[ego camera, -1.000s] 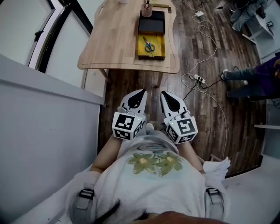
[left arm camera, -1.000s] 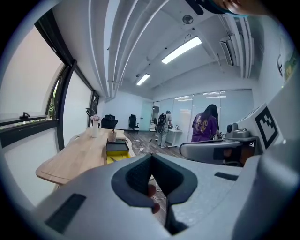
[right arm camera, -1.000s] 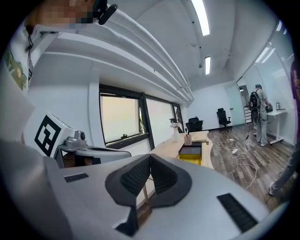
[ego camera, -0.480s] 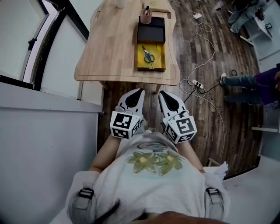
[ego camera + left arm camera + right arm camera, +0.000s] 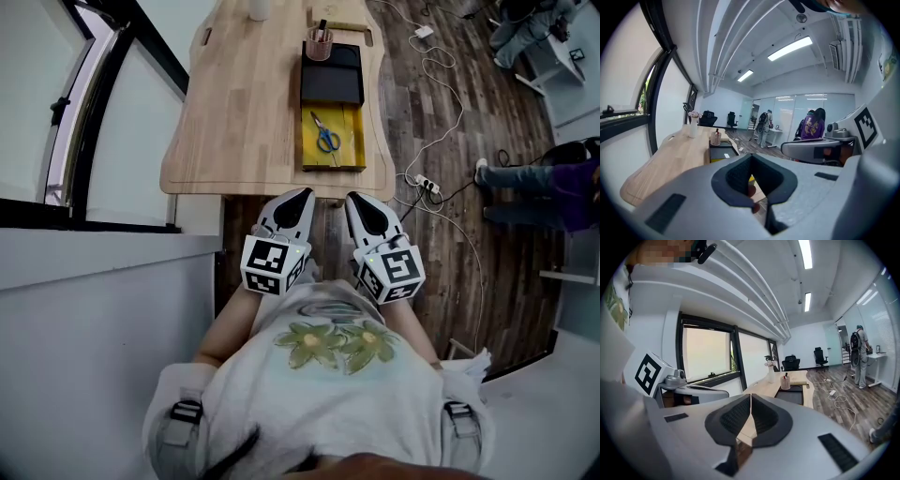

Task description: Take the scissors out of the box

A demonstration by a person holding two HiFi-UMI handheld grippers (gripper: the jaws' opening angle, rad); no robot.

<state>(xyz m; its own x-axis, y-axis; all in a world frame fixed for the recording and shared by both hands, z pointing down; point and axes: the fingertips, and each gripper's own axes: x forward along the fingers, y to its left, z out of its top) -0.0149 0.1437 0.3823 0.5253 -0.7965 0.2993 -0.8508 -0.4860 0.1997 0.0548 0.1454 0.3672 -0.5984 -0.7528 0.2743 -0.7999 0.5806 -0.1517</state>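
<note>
Item under inspection: the scissors (image 5: 326, 134), blue-handled, lie flat on the floor of the yellow box (image 5: 307, 141). Nothing touches them.

Box: open-topped, it stands on the wooden surface (image 5: 244, 103), close to the near edge and toward the person's right. A black tray (image 5: 331, 82) lies against its far end, with a pen cup (image 5: 320, 45) beyond that.

Left hand-held gripper (image 5: 299, 200): the jaws are closed on each other with nothing between the pads. It is held low in front of the person's body. In the head view its tip meets the near edge of the surface; whether it is over the surface cannot be told. It is well apart from the box.

Right hand-held gripper (image 5: 363, 204): the jaws are closed and empty. It is held beside the left one in the same posture, pointing toward the surface. It is also well apart from the box.

Work done: none of the task proper, in my judgement. The scissors are not yet gripped, lifted or shifted, so this reads as the approach stage.

Work left: reach over the near edge to the box, open one pair of jaws, close them on the scissors, lift clear of the box walls, and set them down outside.

Likely acting side: the right, which is nearer in line with the box. This is a judgement only.

Hazard noted: the scissors are thin and flat against the box floor, and the walls limit the angle of entry.

Surroundings: a cable and power strip (image 5: 427, 180) lie on the floor to the right.
</note>
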